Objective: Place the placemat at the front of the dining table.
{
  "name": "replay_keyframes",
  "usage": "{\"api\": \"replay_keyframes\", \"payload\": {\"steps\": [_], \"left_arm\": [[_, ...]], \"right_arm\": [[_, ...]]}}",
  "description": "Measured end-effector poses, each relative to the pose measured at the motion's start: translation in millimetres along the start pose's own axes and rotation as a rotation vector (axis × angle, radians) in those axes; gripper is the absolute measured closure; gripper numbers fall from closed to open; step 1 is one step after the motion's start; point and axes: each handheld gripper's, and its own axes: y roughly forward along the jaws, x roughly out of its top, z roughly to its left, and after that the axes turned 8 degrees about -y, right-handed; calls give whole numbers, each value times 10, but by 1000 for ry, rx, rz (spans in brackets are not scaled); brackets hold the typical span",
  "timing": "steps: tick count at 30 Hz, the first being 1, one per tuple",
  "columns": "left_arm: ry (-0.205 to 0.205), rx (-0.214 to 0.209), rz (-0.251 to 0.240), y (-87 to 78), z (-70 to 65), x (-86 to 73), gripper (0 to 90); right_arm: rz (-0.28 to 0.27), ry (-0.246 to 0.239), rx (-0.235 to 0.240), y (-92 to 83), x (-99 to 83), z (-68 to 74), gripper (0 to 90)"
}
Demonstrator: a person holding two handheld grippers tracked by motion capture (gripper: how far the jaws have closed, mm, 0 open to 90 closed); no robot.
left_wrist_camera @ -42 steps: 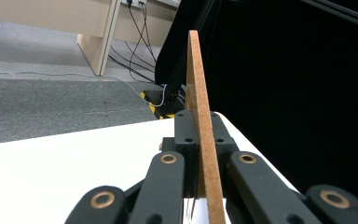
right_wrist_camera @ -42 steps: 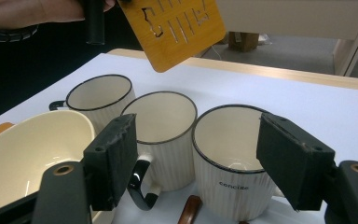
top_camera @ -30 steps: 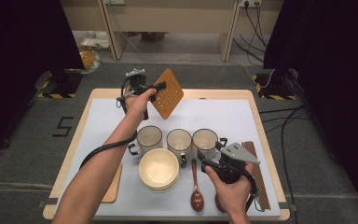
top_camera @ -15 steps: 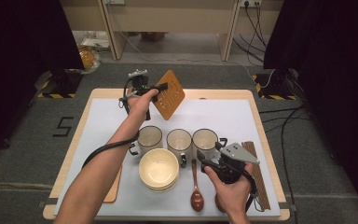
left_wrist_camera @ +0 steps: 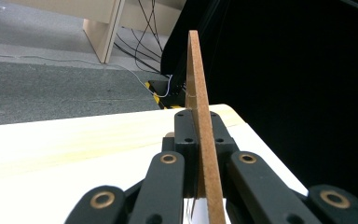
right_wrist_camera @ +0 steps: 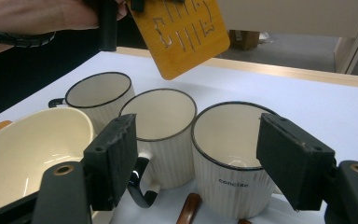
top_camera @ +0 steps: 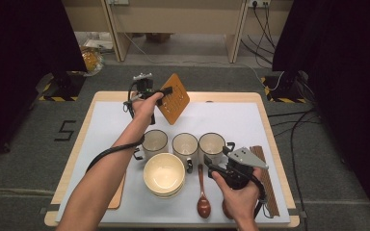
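My left gripper [top_camera: 166, 92] is shut on a thin wooden board with cut-out slots [top_camera: 174, 98], held tilted in the air over the far part of the table. In the left gripper view the board [left_wrist_camera: 199, 107] stands edge-on between the black jaws of the gripper [left_wrist_camera: 198, 126]. Three cream mugs [top_camera: 154, 142] [top_camera: 185, 144] [top_camera: 211, 144] stand in a row mid-table. My right gripper [top_camera: 218, 158] sits just in front of the right mug [right_wrist_camera: 230, 154], open [right_wrist_camera: 203, 149], its pads apart from the mug. The held board [right_wrist_camera: 182, 32] hangs beyond the mugs.
A cream bowl [top_camera: 164, 174] stands in front of the left and middle mugs. A brown wooden spoon [top_camera: 203, 192] lies beside it. A dark slatted strip [top_camera: 266, 178] lies near the right edge, and another wooden board [top_camera: 118, 192] lies under the left forearm.
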Motion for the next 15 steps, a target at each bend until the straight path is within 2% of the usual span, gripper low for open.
{"api": "replay_keyframes", "payload": {"steps": [15], "left_arm": [[-8, 11, 20, 85, 27, -43, 861]], "right_arm": [[0, 2, 2, 10, -9, -1, 292]]}}
